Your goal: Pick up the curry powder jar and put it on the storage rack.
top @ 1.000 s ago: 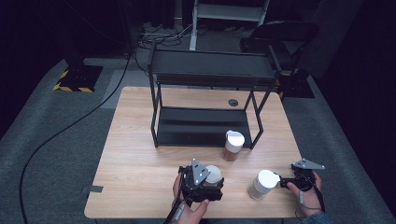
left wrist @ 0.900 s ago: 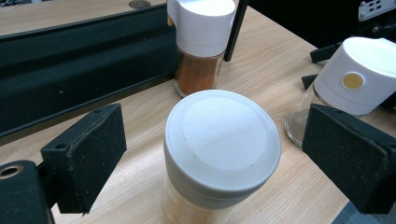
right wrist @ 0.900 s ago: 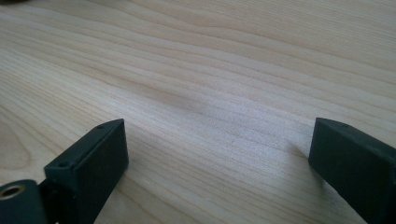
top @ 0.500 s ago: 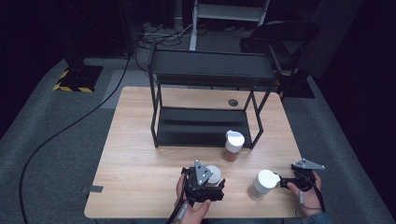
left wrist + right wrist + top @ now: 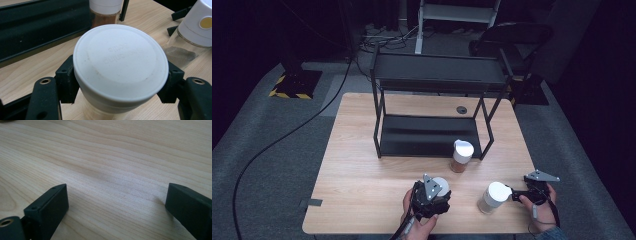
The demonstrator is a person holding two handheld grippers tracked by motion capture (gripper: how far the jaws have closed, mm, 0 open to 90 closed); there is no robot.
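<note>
The white-lidded round jar (image 5: 120,75) sits clamped in the left gripper (image 5: 120,82); right gripper (image 5: 117,202) gapes over grained wood.

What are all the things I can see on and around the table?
Spice jars: three, clear with white lids; one in the left gripper, one near the right gripper, one by the rack's front right leg.
Rack: one, black, two shelves, back of table.
Table: one, light wood.
Cable: one, black, on grey floor at left.
Left gripper: black, shut on a jar under its lid.
Right gripper: black, open over bare wood.
</note>
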